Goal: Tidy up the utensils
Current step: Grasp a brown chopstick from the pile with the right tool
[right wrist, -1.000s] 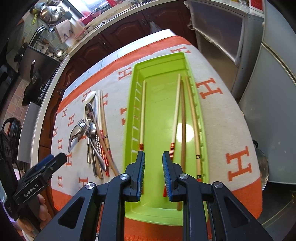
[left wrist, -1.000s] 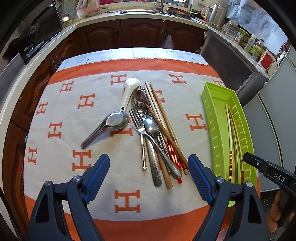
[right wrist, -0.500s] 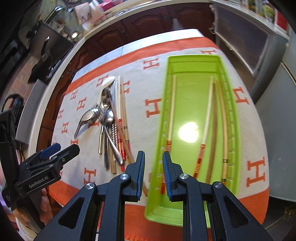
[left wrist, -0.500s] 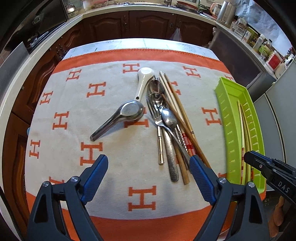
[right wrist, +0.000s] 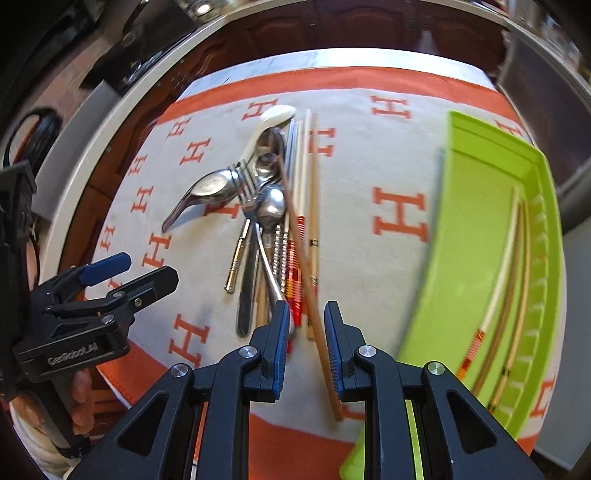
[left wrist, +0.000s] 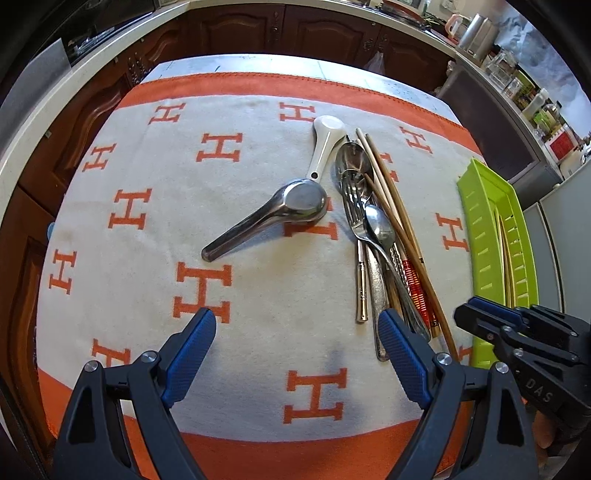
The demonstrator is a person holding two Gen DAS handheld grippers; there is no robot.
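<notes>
utensils await sorting: right hand-held gripper, jaws narrowly parted, straddles a brown chopstick and must pinch it; left hand-held gripper hangs spread.

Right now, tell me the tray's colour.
Lime green tray, clearest in the right wrist view.

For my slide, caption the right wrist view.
Open right gripper over a chopstick beside the green tray.

Dark wooden cabinets are running along the far wall under a pale countertop. An orange-bordered cloth with H marks is covering the table. Jars and bottles are crowding the right-hand counter; daylight is falling across the surfaces.
</notes>
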